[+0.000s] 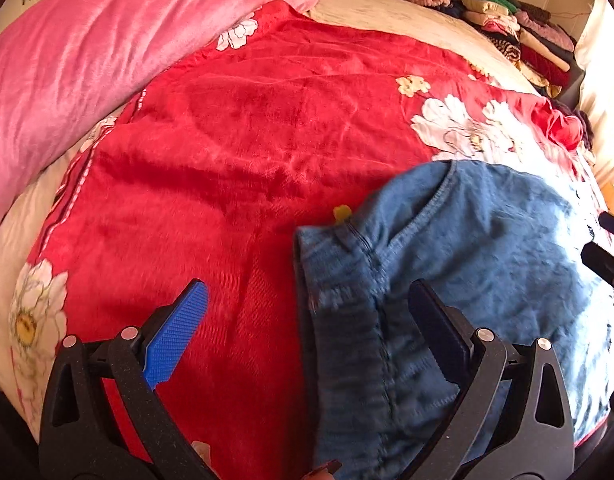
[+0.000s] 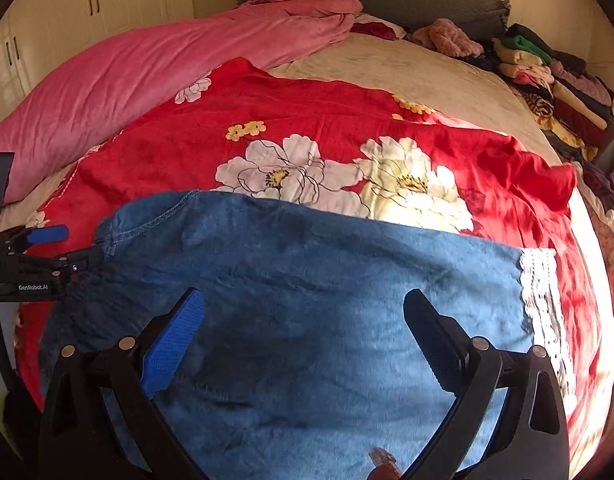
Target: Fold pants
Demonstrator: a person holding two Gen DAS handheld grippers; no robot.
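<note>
Denim pants (image 1: 467,280) lie on the red floral blanket (image 1: 227,160) covering the bed. Left wrist view: left tongs (image 1: 307,304) stand apart, empty, straddling the waistband edge. Right wrist view: right tongs (image 2: 303,308) likewise apart, hovering above the pants (image 2: 307,280), which lie flat, lace-trimmed hem (image 2: 541,292) to the right. Judgement: one lengthwise fold appears made; crosswise folds remain.

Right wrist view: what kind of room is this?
Most likely a home bedroom: a bed with a red flowered blanket, cupboards along the wall, and piled clothes beside the jeans.
</note>
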